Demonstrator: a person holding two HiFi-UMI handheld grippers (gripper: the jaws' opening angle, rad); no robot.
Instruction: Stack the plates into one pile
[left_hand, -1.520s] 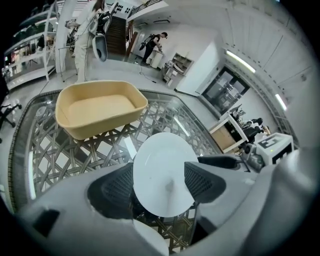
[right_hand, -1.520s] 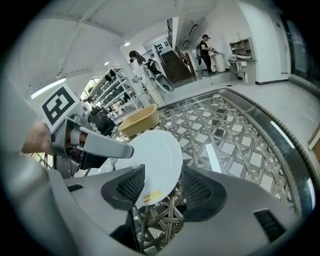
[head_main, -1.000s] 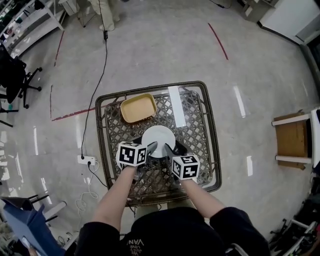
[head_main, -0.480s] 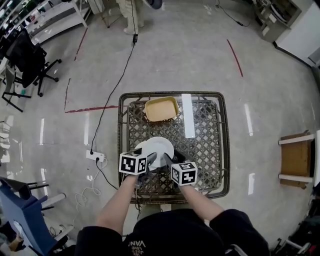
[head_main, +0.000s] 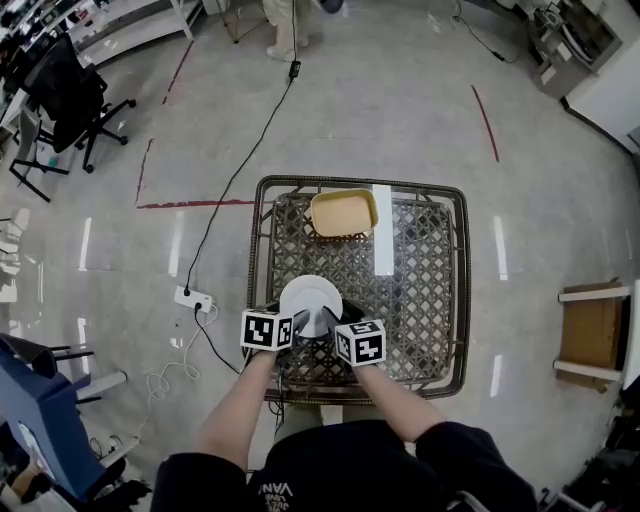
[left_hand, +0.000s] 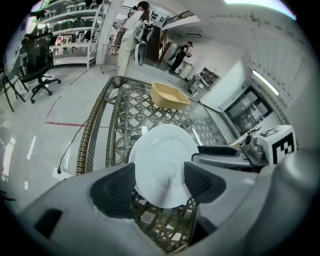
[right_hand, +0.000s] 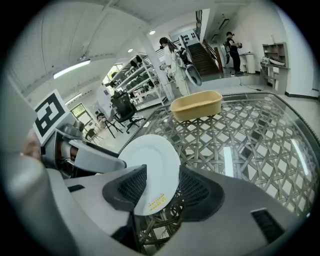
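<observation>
A round white plate (head_main: 311, 300) hangs tilted over the front left part of the wicker table (head_main: 258, 270). Both grippers meet at its near rim. My left gripper (head_main: 300, 322) has the plate (left_hand: 165, 165) between its pads, which touch the plate on both sides. My right gripper (head_main: 330, 322) is closed on the rim of the same plate (right_hand: 150, 165), with a yellow sticker showing near the pads. A yellow rectangular dish (head_main: 344, 212) stands at the table's far edge, apart from the plate. Whether a second white plate lies beneath I cannot tell.
A white strip (head_main: 383, 230) lies on the table's glass top beside the yellow dish. On the floor are a power strip (head_main: 195, 298) with its cable to the left, office chairs (head_main: 70, 110) at far left and a wooden stool (head_main: 590, 335) at right.
Both grippers and the white plate have moved together from the table's middle toward its front left, farther from the yellow dish.
</observation>
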